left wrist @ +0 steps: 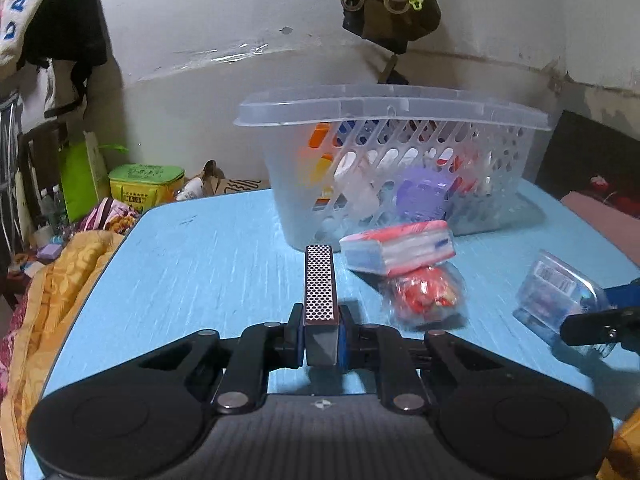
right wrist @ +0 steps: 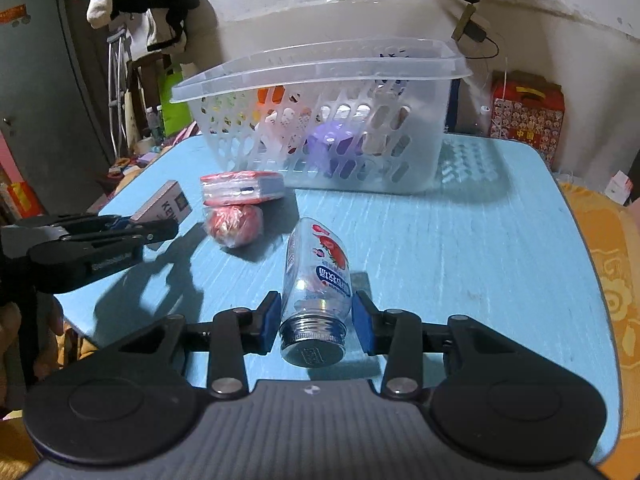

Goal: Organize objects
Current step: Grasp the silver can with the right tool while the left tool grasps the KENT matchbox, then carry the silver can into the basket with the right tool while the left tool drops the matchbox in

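Observation:
My left gripper [left wrist: 320,338] is shut on a small matchbox [left wrist: 319,286], held edge-up above the blue table [left wrist: 192,264]; it also shows in the right wrist view [right wrist: 162,202]. My right gripper [right wrist: 316,322] is shut on a clear jar [right wrist: 316,280] with a silver screw lid, lying lengthwise between the pads; it also shows in the left wrist view [left wrist: 556,292]. A red-and-white tissue pack [left wrist: 400,246] lies on a wrapped red ball [left wrist: 424,296] in front of the clear plastic basket [left wrist: 400,120], which holds several small items.
The basket [right wrist: 424,120] stands at the table's far side. A red gift box [right wrist: 528,112] stands behind the table at right. Orange bedding [left wrist: 52,280] lies off the left edge, with green bags [left wrist: 144,184] beyond. Clothes hang on the wall.

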`<state>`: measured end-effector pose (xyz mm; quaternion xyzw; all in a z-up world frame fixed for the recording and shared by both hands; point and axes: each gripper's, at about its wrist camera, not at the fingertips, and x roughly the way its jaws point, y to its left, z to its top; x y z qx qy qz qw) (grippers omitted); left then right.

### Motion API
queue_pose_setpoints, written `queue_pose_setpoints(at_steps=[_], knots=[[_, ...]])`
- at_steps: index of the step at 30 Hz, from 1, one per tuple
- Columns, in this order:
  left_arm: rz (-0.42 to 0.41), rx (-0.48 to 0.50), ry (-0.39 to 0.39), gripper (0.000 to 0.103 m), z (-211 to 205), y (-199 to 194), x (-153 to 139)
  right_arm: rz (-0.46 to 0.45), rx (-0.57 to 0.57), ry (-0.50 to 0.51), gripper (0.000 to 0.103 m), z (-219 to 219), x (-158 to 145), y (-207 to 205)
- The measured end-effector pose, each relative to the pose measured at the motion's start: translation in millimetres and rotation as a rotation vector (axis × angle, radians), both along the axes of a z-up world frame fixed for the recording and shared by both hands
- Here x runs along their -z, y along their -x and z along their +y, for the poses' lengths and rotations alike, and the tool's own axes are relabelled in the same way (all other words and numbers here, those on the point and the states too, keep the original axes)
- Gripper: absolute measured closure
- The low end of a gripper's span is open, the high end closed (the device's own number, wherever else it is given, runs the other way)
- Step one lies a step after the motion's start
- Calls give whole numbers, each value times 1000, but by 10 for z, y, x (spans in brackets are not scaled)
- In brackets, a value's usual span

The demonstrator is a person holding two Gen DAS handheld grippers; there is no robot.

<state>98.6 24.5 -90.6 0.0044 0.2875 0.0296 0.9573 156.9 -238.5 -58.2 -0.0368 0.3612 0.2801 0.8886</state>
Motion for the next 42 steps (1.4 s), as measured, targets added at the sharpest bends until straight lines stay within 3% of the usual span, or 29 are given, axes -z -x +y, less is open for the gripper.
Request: queue_pose_setpoints(at_steps=[8,16,32,42], knots=[[-53,33,47,84,1,230,-144,-43,25,-48,60,-118,-107,70],[-117,102,33,84,-164,365,-267,-96,5,-64,60,-86,-168,154],[-184,107,80,84,-125,460,-414,-151,41,-136,60,-249,-326,177],[-221,133,50,84,-184,535,-482,-210,45,-125,60,-221,-386,224]])
